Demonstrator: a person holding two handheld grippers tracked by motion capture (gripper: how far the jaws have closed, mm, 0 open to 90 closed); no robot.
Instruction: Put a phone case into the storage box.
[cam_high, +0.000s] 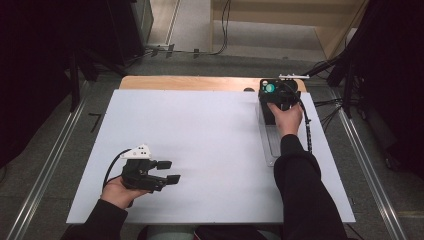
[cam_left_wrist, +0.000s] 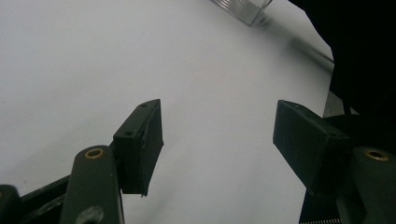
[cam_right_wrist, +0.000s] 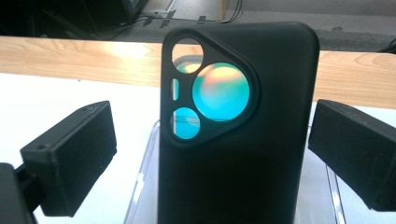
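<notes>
Right gripper view looks along the right gripper, whose ribbed black jaws stand wide apart on either side of a matte black phone case, neither pad touching it. The case stands upright, with rounded corners and a rounded-triangle camera cutout holding circular openings that glint teal. It rises from a clear plastic tray lying along the right edge of the white table, near its far right corner. Near the front left corner, the left gripper hovers with jaws wide over bare surface.
</notes>
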